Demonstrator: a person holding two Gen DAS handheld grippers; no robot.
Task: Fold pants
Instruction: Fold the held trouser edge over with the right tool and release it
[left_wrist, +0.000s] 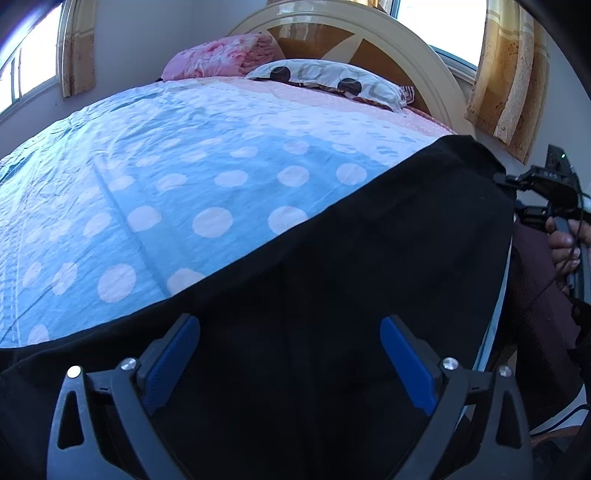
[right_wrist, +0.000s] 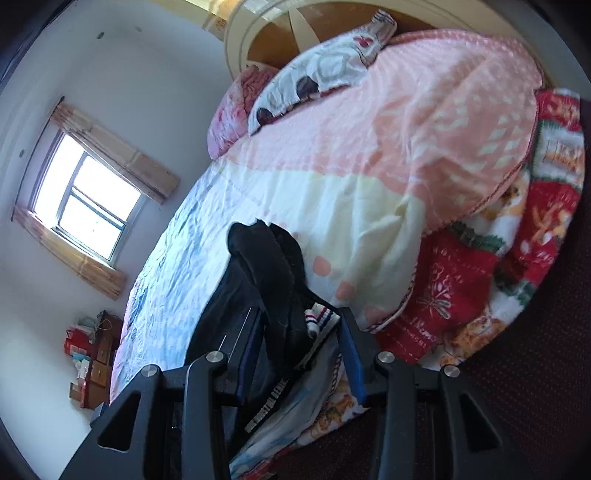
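Black pants (left_wrist: 369, 258) lie spread on the near part of the bed. My left gripper (left_wrist: 290, 354) hovers over them with its blue pads wide apart and nothing between them. My right gripper (right_wrist: 301, 354) has its jaws part open around a bunched end of the pants (right_wrist: 273, 273), with a striped waistband (right_wrist: 317, 317) showing between the pads; I cannot tell if the pads press the cloth. The right gripper's body and the hand holding it show in the left wrist view (left_wrist: 554, 206) at the right edge of the pants.
The bed carries a blue sheet with pale dots (left_wrist: 166, 184), a spotted pillow (left_wrist: 332, 79), a pink folded cover (left_wrist: 221, 55) and a curved headboard (left_wrist: 406, 44). A pink quilt (right_wrist: 424, 122) and red blanket (right_wrist: 498, 258) hang off the bed's side. A window (right_wrist: 85, 203) is at left.
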